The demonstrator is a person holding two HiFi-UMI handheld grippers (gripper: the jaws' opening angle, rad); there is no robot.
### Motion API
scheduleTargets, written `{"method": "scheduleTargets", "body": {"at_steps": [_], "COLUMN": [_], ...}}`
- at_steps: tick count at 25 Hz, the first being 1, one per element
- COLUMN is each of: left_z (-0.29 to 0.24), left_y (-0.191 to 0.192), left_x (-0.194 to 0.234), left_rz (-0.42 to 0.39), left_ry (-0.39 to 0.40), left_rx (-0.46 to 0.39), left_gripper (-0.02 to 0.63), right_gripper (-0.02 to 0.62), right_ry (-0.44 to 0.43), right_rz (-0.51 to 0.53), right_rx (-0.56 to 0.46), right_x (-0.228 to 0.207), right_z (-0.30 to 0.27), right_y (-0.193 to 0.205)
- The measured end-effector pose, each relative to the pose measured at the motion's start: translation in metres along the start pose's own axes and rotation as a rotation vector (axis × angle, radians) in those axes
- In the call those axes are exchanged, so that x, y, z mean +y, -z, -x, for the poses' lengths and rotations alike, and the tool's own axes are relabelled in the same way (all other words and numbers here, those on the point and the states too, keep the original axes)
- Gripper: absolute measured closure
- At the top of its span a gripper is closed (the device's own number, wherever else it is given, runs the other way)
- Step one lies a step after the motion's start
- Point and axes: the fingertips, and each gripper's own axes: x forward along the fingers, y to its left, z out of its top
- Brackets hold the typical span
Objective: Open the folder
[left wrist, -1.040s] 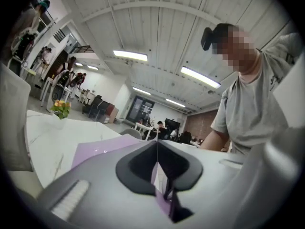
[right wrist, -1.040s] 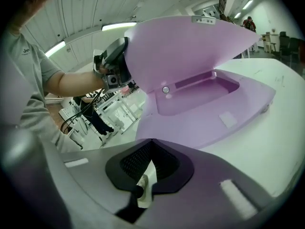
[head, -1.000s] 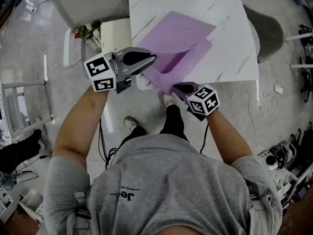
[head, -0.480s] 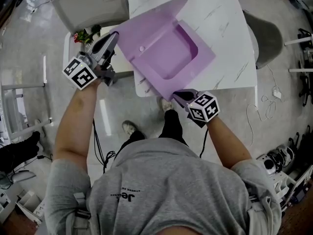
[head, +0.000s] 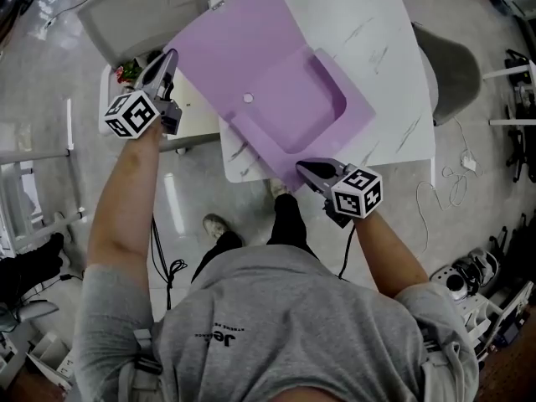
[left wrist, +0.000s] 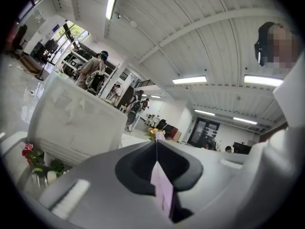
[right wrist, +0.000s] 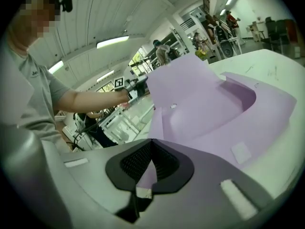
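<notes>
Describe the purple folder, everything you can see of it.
The folder is lilac, thin and plastic-looking, and it is open. Its body lies on the white marbled table and has a pocket with a curved cut-out edge. The flap is held raised to the left, past the table's edge, with a small round snap near the fold. The left gripper is shut on the flap's outer edge. The right gripper is shut on the body's near corner.
</notes>
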Motion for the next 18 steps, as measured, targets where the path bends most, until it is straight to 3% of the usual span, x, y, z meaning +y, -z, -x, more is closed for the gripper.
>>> {"method": "scheduleTargets", "body": {"at_steps": [5, 11, 18], "left_z": [-0.012, -0.014, -0.011], "left_y": [0.028, 0.07, 0.117], "left_x": [0.043, 0.085, 0.119], "left_rz": [0.013, -0.033, -0.112], "left_ry": [-0.109, -0.22, -0.35], "left_rx": [0.063, 0.189, 0.337], "left_gripper": [0.543, 0.543, 0.504], "right_gripper": [0.592, 0.592, 0.592], "right_ry": [-0.001, 0.116, 0.239], "right_rz": [-0.012, 0.087, 0.168], "right_rx": [-0.189, -0.4, -0.473], "right_x": [-0.017, -0.048, -0.078], "right_z": [0.016, 0.052, 0.081], "right_y": [-0.061, -0.154, -0.209]}}
